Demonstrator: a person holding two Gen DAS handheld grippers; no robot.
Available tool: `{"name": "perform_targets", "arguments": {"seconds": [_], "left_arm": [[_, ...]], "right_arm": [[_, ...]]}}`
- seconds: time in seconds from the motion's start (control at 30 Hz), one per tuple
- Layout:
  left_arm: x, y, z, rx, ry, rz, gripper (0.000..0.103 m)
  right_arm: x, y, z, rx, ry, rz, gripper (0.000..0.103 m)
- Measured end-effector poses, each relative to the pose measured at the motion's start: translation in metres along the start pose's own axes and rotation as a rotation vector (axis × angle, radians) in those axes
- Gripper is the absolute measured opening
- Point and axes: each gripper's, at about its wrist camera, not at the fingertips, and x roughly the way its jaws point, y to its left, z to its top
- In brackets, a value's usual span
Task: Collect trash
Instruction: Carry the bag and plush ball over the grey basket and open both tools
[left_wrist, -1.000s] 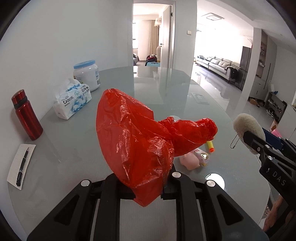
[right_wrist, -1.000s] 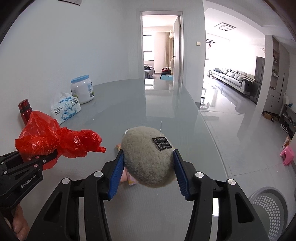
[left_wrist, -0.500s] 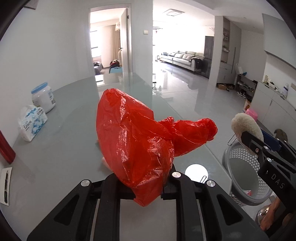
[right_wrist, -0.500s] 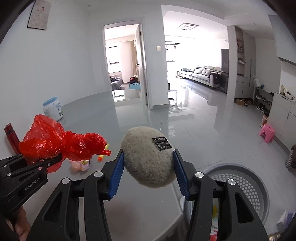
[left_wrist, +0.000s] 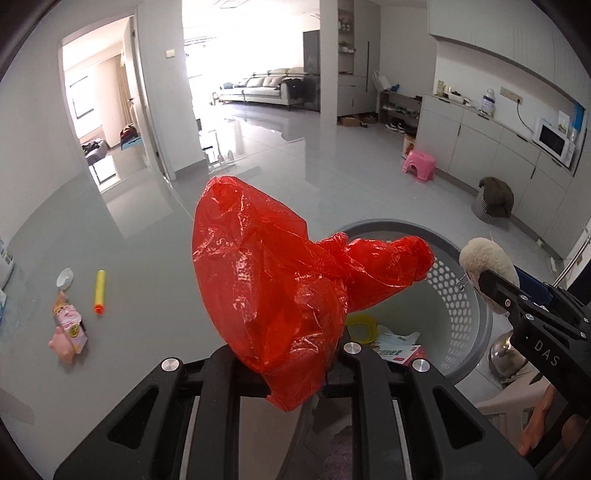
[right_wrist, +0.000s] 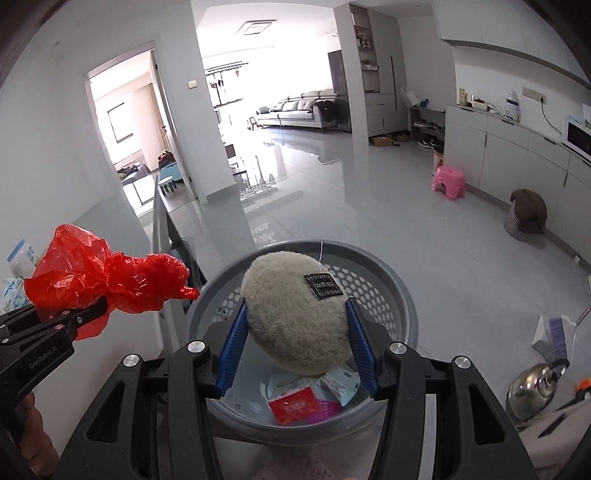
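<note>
My left gripper (left_wrist: 286, 363) is shut on a crumpled red plastic bag (left_wrist: 269, 280), held at the table's edge beside the grey perforated basket (left_wrist: 465, 295). The same red bag (right_wrist: 99, 280) shows at the left of the right wrist view. My right gripper (right_wrist: 297, 339) is shut on a fluffy beige plush ball (right_wrist: 295, 314) with a black label, held directly over the grey basket (right_wrist: 391, 280). Wrappers and papers (right_wrist: 306, 398) lie in the basket's bottom. The plush ball (left_wrist: 487, 258) also appears at the right of the left wrist view.
On the glass table (left_wrist: 129, 258) lie a pink pig-shaped packet (left_wrist: 68, 332), a yellow foam dart (left_wrist: 99, 291) and a white cap (left_wrist: 65, 277). A steel kettle (right_wrist: 535, 387) stands by the basket. A pink stool (right_wrist: 448, 182) and a covered striped bin (right_wrist: 526, 216) sit on the floor.
Both grippers swung right, away from the table's middle to its edge, each keeping its load. The basket came into view; the plush ball now hangs over it.
</note>
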Motion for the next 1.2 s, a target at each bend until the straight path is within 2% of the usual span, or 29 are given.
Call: {"name": "perform_targets", "arguments": {"seconds": [0.13, 0.37, 0.57, 0.63, 0.73, 0.77, 1.2], "left_arm": [[0.019, -0.016, 0.002, 0.032, 0.023, -0.023, 0.017], [0.050, -0.030, 0.008, 0.053, 0.070, -0.041, 0.019], [0.062, -0.025, 0.008, 0.050, 0.087, -0.049, 0.020], [0.064, -0.022, 0.010, 0.042, 0.096, -0.052, 0.027], [0.065, -0.017, 0.009, 0.024, 0.101, -0.056, 0.047], [0.065, -0.014, 0.009, 0.019, 0.097, -0.054, 0.058], [0.059, -0.005, 0.010, 0.003, 0.103, -0.042, 0.059]], "right_arm": [[0.010, -0.016, -0.004, 0.011, 0.024, -0.007, 0.050], [0.035, -0.016, -0.007, 0.016, 0.073, 0.002, 0.051], [0.048, -0.011, -0.005, 0.017, 0.086, 0.022, 0.051], [0.050, -0.011, -0.002, 0.015, 0.086, 0.023, 0.052], [0.050, -0.008, -0.001, 0.017, 0.070, 0.023, 0.064], [0.050, -0.008, 0.000, 0.020, 0.066, 0.026, 0.064], [0.050, -0.008, -0.001, 0.035, 0.078, 0.031, 0.064]]}}
